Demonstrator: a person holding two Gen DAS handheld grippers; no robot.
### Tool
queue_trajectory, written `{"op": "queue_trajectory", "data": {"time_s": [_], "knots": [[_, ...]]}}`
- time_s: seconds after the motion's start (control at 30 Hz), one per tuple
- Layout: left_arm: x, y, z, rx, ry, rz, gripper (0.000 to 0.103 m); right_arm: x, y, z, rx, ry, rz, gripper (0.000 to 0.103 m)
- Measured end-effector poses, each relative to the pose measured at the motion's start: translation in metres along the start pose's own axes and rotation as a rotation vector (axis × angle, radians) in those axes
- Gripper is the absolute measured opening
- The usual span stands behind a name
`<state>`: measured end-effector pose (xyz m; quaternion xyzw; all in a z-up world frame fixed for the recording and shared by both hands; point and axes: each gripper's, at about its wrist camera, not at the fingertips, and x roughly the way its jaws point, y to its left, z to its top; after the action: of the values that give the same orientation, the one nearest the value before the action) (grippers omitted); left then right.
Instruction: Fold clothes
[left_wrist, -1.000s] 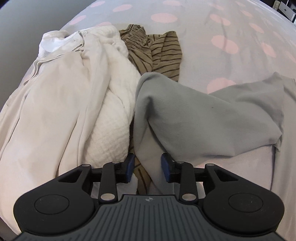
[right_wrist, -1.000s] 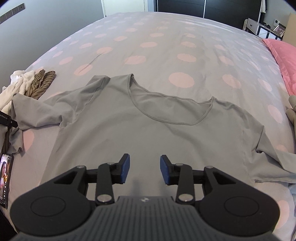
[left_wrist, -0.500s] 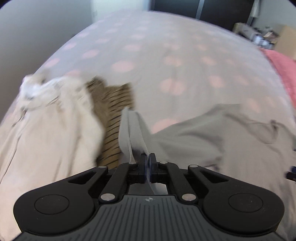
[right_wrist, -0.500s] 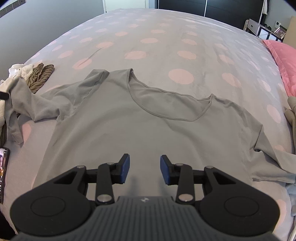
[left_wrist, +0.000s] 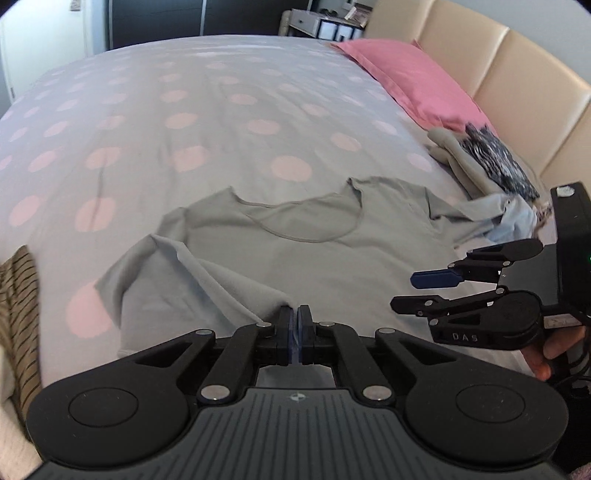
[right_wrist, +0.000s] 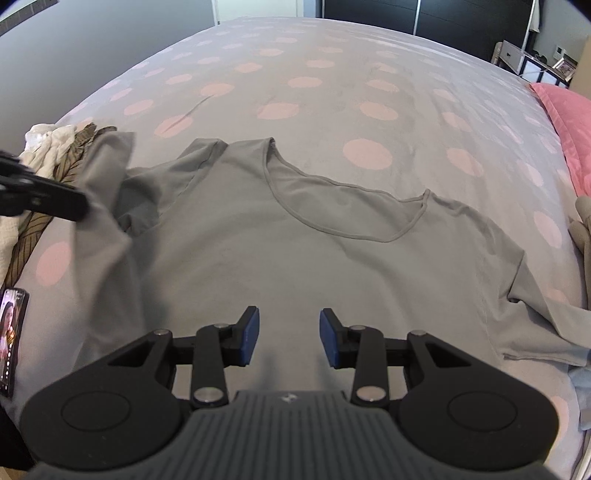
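While left gripper (left_wrist: 294, 332) pinches grey shirt (right_wrist: 314, 258) sleeve, probably cuff, right gripper (right_wrist: 288, 338) hovers agape

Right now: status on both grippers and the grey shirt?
Left gripper shut on grey shirt sleeve, lifted over the body. Right gripper open, above the hem, holding nothing. Shirt front-up on bedspread. Phone lies beside the shirt.
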<state>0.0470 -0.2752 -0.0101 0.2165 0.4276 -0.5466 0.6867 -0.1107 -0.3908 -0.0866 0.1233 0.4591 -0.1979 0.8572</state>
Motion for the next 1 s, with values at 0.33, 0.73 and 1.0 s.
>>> {"op": "queue_trajectory", "data": {"time_s": [0.33,0.73,1.0], "knots": [[0.007,0.01,0.003,-0.054,-0.011,0.019,0.029,-0.007,0.03,-0.002,-0.107,-0.044,0.058,0.036],[-0.002,0.051,-0.019,-0.039,0.045,0.198,0.029,0.035,0.092,-0.008,-0.285,0.047,0.158,0.037],[-0.005,0.077,-0.029,-0.087,0.065,0.275,0.029,0.068,0.099,-0.011,-0.28,0.111,0.136,0.025]]}}
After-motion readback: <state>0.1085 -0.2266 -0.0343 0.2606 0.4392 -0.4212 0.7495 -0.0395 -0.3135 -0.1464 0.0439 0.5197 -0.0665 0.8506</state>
